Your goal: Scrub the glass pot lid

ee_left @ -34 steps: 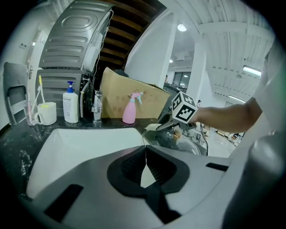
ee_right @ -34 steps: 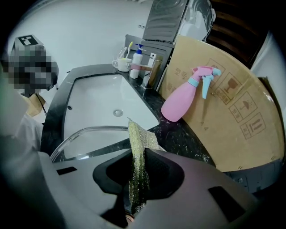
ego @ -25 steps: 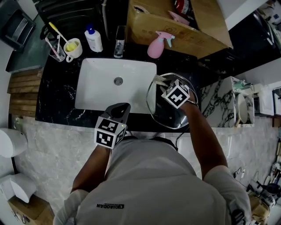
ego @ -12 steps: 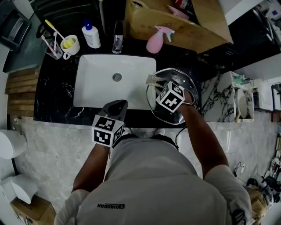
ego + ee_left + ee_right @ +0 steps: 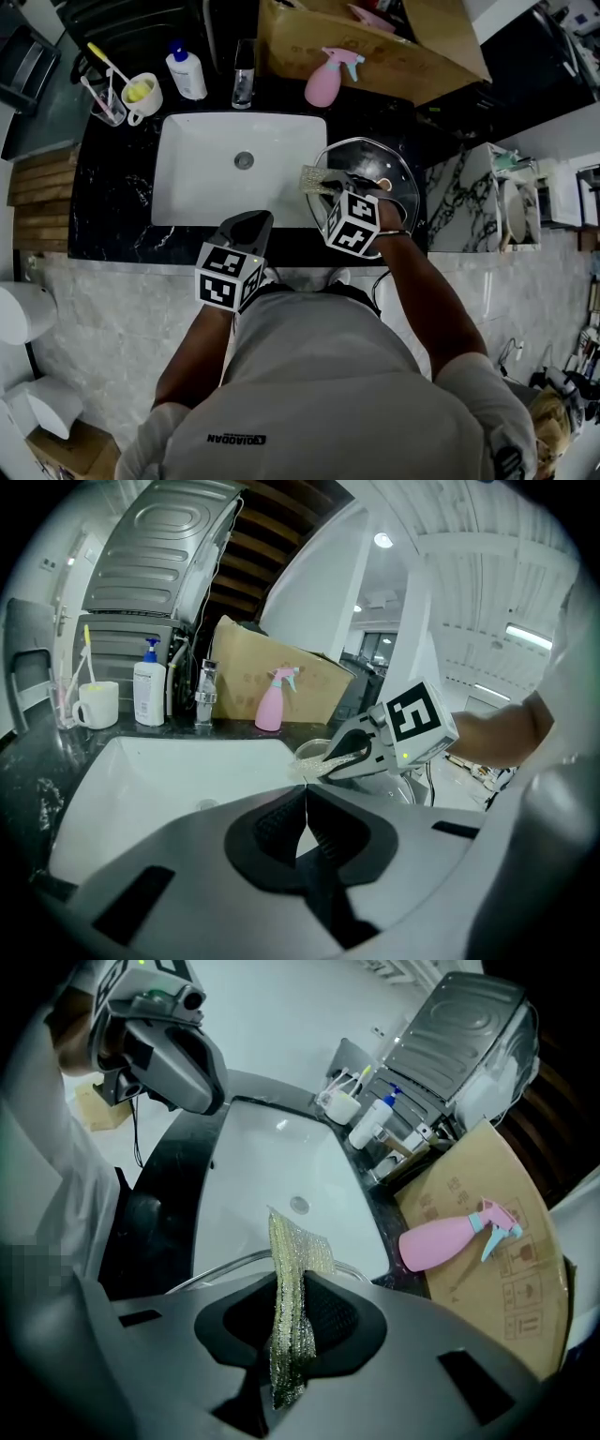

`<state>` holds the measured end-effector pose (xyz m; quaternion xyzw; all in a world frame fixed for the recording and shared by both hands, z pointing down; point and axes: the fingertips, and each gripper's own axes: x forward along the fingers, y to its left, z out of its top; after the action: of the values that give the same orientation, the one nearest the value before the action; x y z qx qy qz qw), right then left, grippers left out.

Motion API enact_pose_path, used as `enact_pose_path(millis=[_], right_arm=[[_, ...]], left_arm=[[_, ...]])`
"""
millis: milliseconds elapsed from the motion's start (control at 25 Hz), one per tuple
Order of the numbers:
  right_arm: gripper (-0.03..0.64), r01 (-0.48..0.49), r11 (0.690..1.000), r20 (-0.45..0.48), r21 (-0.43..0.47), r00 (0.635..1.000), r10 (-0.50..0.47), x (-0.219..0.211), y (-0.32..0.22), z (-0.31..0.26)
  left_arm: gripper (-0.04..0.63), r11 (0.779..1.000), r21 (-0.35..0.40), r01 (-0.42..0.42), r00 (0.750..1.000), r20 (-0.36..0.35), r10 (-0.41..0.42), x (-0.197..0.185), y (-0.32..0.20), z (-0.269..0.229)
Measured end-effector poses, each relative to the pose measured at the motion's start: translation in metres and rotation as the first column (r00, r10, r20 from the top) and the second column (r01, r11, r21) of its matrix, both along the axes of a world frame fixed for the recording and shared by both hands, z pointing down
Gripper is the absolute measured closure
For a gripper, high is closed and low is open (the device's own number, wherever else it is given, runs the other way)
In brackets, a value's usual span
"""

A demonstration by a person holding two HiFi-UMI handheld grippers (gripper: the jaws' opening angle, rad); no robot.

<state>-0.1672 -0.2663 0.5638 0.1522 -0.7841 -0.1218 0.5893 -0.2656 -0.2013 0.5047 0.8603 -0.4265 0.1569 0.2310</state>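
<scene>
The glass pot lid (image 5: 367,157) lies on the black desk (image 5: 112,202), near its front edge and just beside the right edge of the white sink (image 5: 211,183). The right gripper (image 5: 292,1286) is clamped on a gold mesh scouring cloth (image 5: 298,1249), whose free end reaches over the lid's left rim. The left gripper (image 5: 305,797) hovers over the desk's front edge, its jaws together with nothing between them.

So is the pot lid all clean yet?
Not that I can tell. Done: the right gripper is shut on the glittery mesh scrub cloth, and the round glass pot lid lies on the black counter beside the white sink. In hand: the cloth is at the lid's left edge. Left: the scrubbing itself; the left gripper is shut and empty.
</scene>
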Motion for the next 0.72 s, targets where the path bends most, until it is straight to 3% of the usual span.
enact_pose_path(millis=[360, 720], right_arm=[[0.525, 0.084, 0.996, 0.013, 0.038, 0.996, -0.085, 0.006, 0.025, 0.000], [0.520, 0.229, 0.973, 0.055, 0.036, 0.971, -0.231, 0.022, 0.052, 0.000]], left_arm=[[0.580, 0.999, 0.020, 0.029, 0.999, 0.023, -0.029, 0.002, -0.002, -0.006], [0.580, 0.997, 0.018, 0.079, 0.996, 0.030, -0.079, 0.031, 0.007, -0.011]])
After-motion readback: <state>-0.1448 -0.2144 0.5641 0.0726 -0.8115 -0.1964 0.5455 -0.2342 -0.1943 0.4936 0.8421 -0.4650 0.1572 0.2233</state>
